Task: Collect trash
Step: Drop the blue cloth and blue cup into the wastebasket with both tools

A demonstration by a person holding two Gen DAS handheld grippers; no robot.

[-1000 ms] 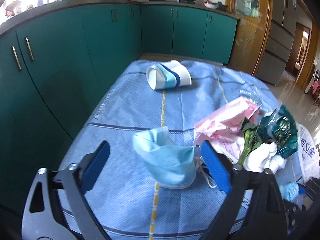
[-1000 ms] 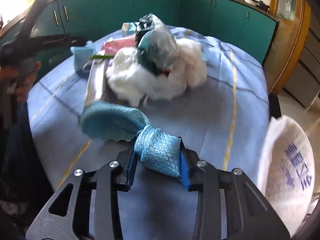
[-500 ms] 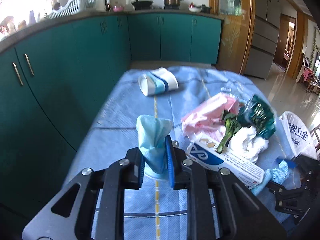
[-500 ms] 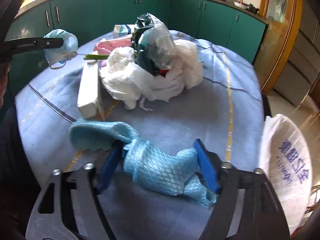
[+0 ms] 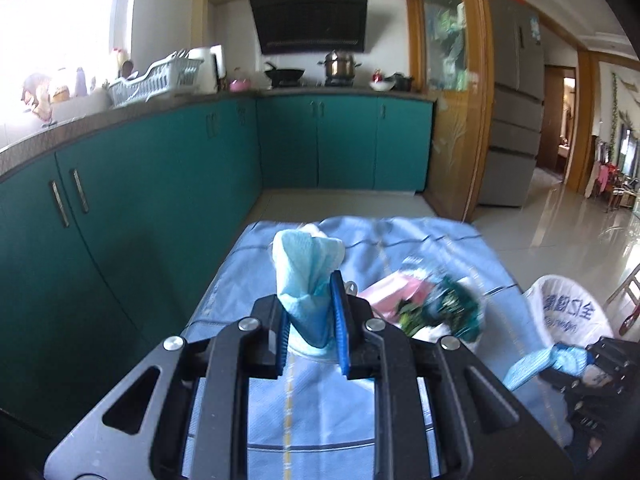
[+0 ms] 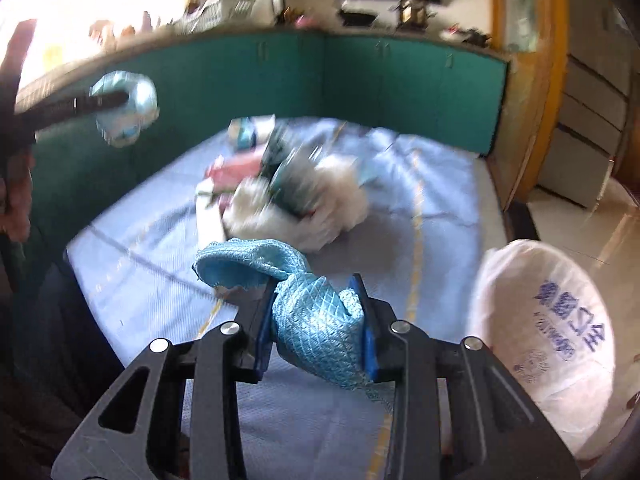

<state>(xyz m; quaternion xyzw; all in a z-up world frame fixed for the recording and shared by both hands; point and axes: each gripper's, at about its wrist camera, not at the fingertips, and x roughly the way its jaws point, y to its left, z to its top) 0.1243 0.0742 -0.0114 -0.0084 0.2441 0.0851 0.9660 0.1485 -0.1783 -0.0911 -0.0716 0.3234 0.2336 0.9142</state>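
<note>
Face mask (image 5: 308, 280) pinched in left claw (image 5: 310, 328); blue cloth (image 6: 316, 320) pinched in right claw (image 6: 316, 330)

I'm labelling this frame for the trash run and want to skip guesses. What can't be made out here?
- Trash pile: motion-blurred in both wrist views, so items can't be told apart.
- White bag: right wrist view shows only its outside; contents hidden.
- Face mask: its lower part is hidden by the left gripper.
</note>
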